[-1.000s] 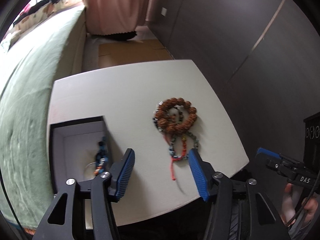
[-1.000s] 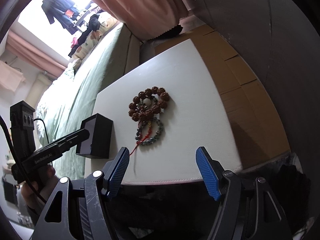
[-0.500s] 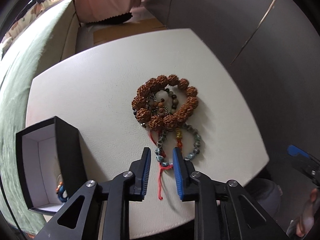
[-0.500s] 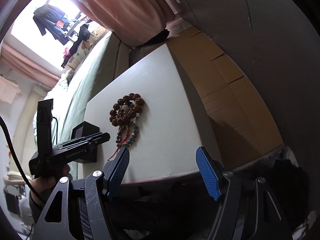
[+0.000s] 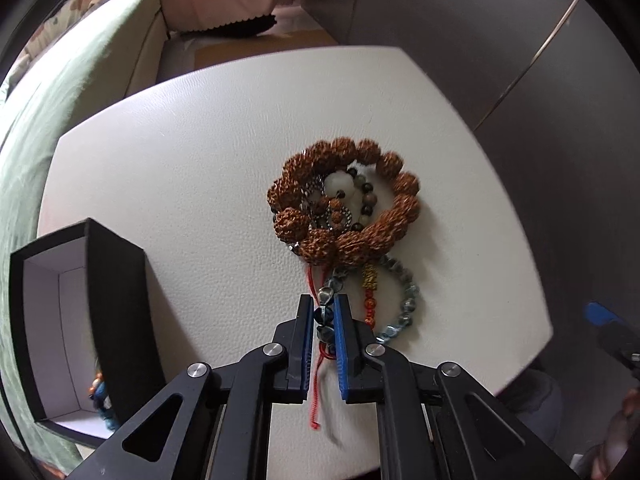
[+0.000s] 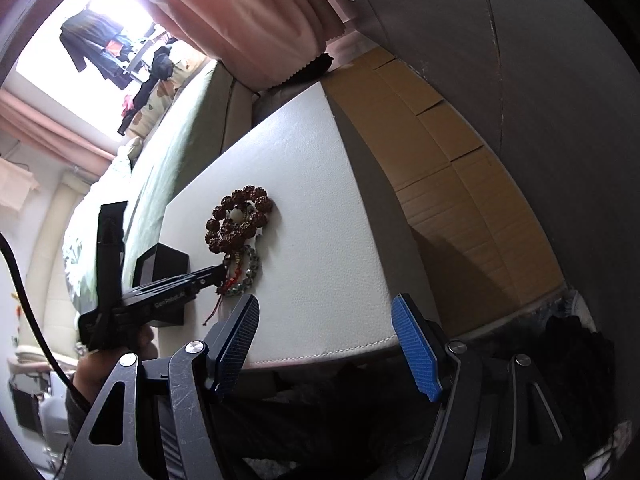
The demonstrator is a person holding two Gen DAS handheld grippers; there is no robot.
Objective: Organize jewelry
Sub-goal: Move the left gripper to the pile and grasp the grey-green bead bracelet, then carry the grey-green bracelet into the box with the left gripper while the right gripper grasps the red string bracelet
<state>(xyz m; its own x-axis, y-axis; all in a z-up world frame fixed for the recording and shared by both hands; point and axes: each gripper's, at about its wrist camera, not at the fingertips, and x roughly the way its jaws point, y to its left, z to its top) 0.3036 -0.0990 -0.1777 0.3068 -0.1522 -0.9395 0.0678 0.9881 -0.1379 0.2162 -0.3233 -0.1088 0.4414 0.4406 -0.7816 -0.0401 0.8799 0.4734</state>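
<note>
Fingers of the left gripper (image 5: 323, 316) are clenched on the near side of the grey bead bracelet (image 5: 394, 308), its red cord (image 5: 316, 384) trailing toward the near edge of the worktop (image 5: 192, 152). Fingers of the right gripper (image 6: 324, 344) are spread wide, grasping nothing, off the near edge. Left of the left gripper stands the open black box (image 5: 116, 280), one beaded piece (image 5: 100, 394) already inside. Just beyond the grey bracelet, touching it, lies the brown bead bracelet (image 5: 348, 204), with smaller pieces (image 5: 340, 200) inside its ring. By my reading the sorting has barely begun: one item boxed, one gripped, the rest waiting
</note>
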